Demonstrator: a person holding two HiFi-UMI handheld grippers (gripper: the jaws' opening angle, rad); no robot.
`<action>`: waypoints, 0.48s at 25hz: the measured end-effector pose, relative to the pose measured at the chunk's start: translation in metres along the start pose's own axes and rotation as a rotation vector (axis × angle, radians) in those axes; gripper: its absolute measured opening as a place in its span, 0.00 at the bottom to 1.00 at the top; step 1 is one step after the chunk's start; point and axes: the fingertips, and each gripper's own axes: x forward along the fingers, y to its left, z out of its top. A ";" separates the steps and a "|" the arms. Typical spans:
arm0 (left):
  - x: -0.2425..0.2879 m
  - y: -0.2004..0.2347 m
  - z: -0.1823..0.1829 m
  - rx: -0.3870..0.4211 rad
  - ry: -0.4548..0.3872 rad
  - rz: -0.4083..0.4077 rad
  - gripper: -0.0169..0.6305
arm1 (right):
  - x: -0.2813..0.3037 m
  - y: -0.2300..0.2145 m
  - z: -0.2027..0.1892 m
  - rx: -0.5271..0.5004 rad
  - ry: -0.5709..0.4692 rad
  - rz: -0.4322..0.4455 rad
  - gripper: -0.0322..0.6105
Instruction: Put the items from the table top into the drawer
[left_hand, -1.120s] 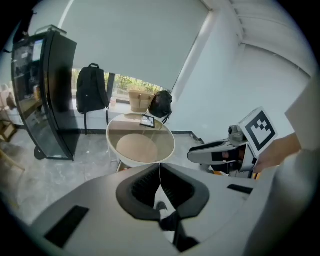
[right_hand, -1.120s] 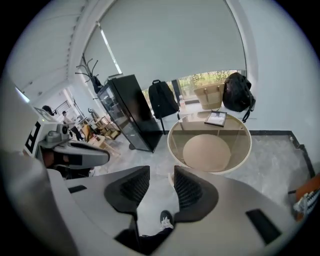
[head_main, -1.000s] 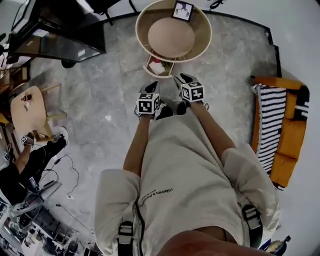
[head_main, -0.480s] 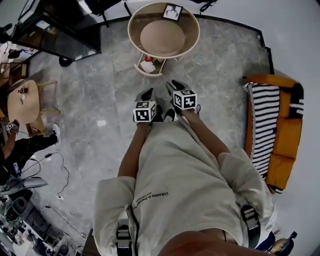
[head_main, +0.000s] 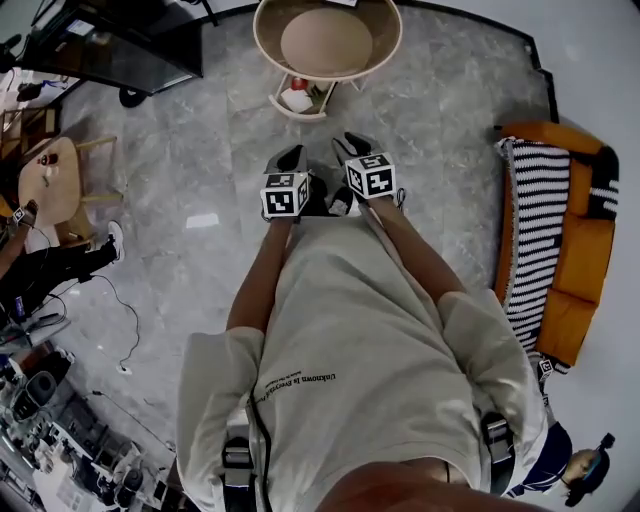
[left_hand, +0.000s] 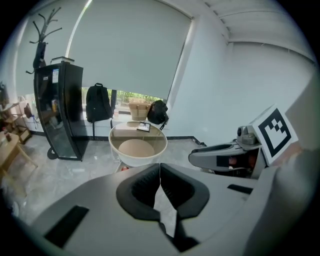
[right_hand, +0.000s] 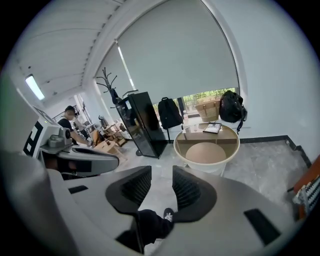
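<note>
The round beige table (head_main: 390, 40) stands at the top of the head view, well ahead of me, and a framed picture (left_hand: 143, 127) lies on its far edge. Below the table an open drawer (head_main: 300, 97) holds red and white items. I hold both grippers side by side over bare floor, apart from the table. The tips of my left gripper (head_main: 293, 158) (left_hand: 160, 167) touch, with nothing in them. My right gripper (head_main: 350, 148) (right_hand: 161, 175) has a gap between its pads and holds nothing. The same table (right_hand: 206, 147) and picture (right_hand: 212, 128) show in the right gripper view.
A black glass cabinet (head_main: 110, 50) stands left of the table. An orange sofa with a striped blanket (head_main: 555, 250) lines the right wall. A person sits by a small wooden table (head_main: 45, 185) at the left, cables trail on the floor, and backpacks (left_hand: 97, 102) lean at the window.
I have backed away from the round table, which now sits higher and smaller in the head view. Both grippers came back with me, still side by side.
</note>
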 end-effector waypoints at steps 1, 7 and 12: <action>0.000 -0.002 -0.002 0.006 0.006 -0.001 0.06 | -0.001 -0.001 -0.002 0.001 0.002 -0.001 0.28; -0.002 -0.012 -0.003 0.027 0.009 -0.003 0.06 | -0.009 -0.008 -0.005 0.016 0.002 -0.019 0.26; -0.005 -0.018 -0.001 0.034 -0.006 -0.011 0.06 | -0.011 -0.009 -0.006 -0.002 0.001 -0.026 0.24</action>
